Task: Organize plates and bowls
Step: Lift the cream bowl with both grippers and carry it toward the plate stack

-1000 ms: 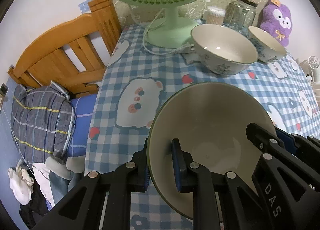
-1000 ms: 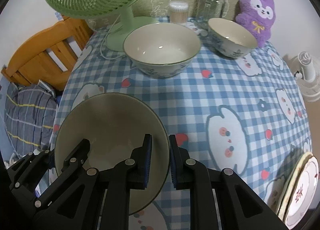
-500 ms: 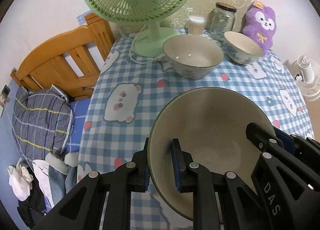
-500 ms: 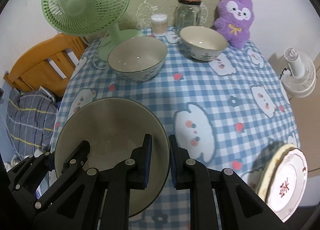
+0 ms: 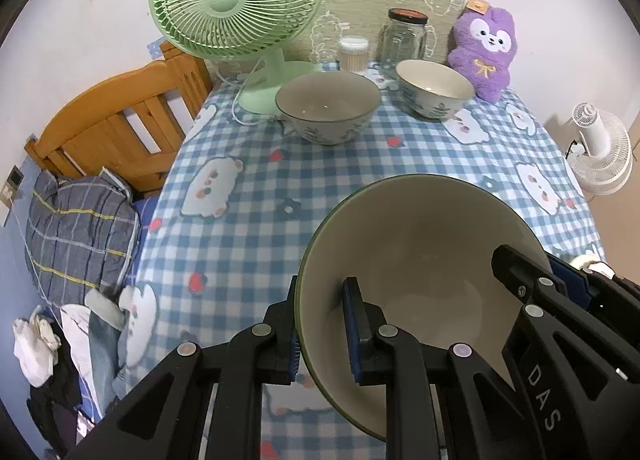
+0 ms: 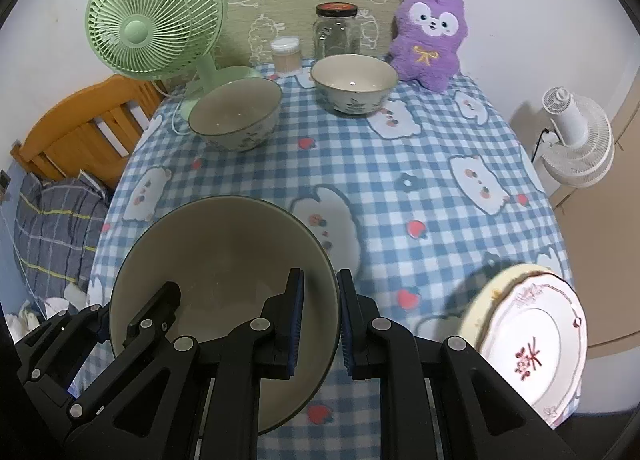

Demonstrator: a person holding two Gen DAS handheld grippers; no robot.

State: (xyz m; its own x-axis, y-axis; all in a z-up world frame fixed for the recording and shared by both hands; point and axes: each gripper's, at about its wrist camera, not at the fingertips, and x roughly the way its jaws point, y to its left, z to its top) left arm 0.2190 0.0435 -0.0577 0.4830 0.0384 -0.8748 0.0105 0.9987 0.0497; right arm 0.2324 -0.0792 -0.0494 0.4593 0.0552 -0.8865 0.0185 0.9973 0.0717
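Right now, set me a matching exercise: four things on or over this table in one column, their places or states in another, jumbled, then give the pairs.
Things
1. large bowl
2. green fan
3. purple plush toy
4. plates

Places or states
A. stacked at the table's near right edge
B. clamped by the rim between both grippers' fingers
C. at the back left corner
D. at the back right, by the wall

Pairs: 1-B, 2-C, 3-D, 4-A

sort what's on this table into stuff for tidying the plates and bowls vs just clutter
For the job: large bowl clamped by both grippers, left and right; medium bowl; small bowl; stacked plates.

Clutter: green fan, glass jar, cotton swab tub, purple plush.
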